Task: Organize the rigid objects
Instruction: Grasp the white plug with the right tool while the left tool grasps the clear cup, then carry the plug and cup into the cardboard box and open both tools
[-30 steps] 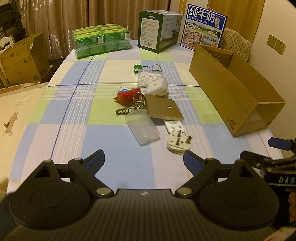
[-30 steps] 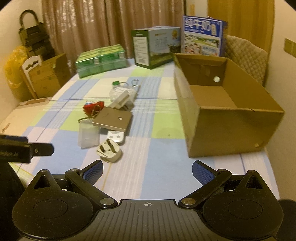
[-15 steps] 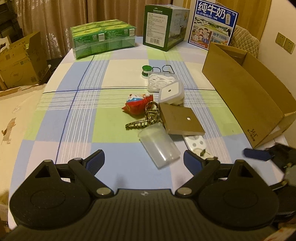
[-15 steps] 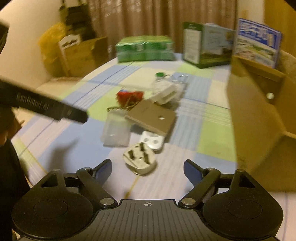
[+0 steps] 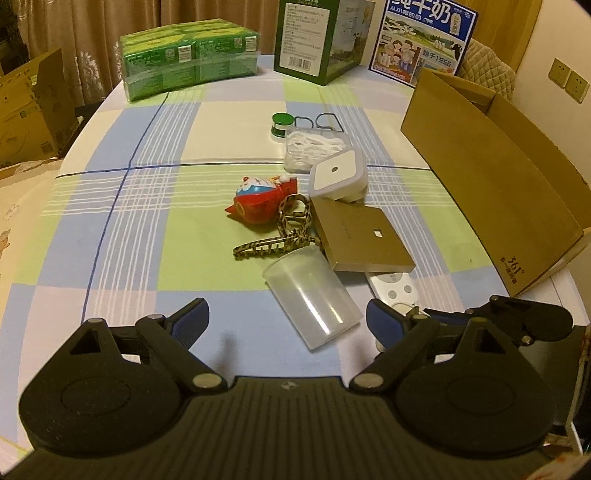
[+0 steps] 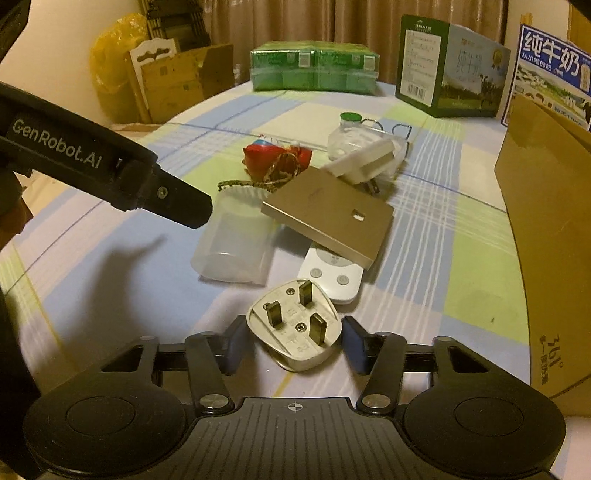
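2 grippers: right gripper (image 6: pixel 293 341) closing around white plug (image 6: pixel 293 326); left gripper (image 5: pixel 286 319) wide, empty.

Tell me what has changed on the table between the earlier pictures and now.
The right hand-held gripper came down around the white three-pin plug; its jaws are closing beside it, the plug between them. The left hand-held gripper moved nearer the clear plastic cup, jaws open. The table items stayed put.

Brown curtains (image 5: pixel 110 33) behind checked tablecloth (image 5: pixel 147 206) (dim, yellowish light)
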Motion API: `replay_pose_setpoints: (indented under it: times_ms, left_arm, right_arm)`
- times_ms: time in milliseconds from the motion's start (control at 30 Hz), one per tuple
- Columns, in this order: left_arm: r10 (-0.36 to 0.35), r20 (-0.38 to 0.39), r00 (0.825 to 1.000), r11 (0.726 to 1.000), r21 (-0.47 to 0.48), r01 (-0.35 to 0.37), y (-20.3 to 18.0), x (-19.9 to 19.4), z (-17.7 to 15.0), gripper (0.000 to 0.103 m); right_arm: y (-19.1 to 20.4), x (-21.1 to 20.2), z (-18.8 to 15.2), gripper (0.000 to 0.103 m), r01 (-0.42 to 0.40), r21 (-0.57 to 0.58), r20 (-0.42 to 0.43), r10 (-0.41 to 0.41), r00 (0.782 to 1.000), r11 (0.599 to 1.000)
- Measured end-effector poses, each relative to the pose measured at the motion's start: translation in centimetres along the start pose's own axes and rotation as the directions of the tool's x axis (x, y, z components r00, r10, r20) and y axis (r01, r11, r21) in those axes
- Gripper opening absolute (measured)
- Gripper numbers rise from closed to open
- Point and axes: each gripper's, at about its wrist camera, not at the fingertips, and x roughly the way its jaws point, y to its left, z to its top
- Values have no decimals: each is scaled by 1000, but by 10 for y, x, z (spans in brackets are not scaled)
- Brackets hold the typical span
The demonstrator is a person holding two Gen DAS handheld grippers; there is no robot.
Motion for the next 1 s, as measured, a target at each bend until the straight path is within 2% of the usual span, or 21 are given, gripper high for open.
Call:
replay_pose_setpoints:
  times_ms: [167, 400, 533, 767, 1000]
  left_arm:
    - [-8, -7, 1000, 1000, 3, 9, -2, 9, -1, 90]
    - [-15, -16, 1000, 1000, -7, 15, -13, 37, 0, 88]
    - [4, -12, 1000, 999, -35, -4, -16, 58, 4, 81]
    - [75, -21, 997, 997, 9, -75, -14, 63, 1, 51]
    - [78, -16, 997, 996, 35, -77, -12, 61, -3, 48]
  right_arm:
    - [-8, -13, -6, 49, 26, 33, 14, -26, 1000, 999]
    - [-41, -27, -23, 49, 162, 139, 9, -165, 986, 977]
    - [-49, -29, -23, 49, 180, 156, 11, -183, 983, 971]
    - [-49, -29, -25, 49, 188, 162, 21, -194, 981, 969]
    - [-48, -25, -23, 51, 193, 149, 31, -200, 979, 970]
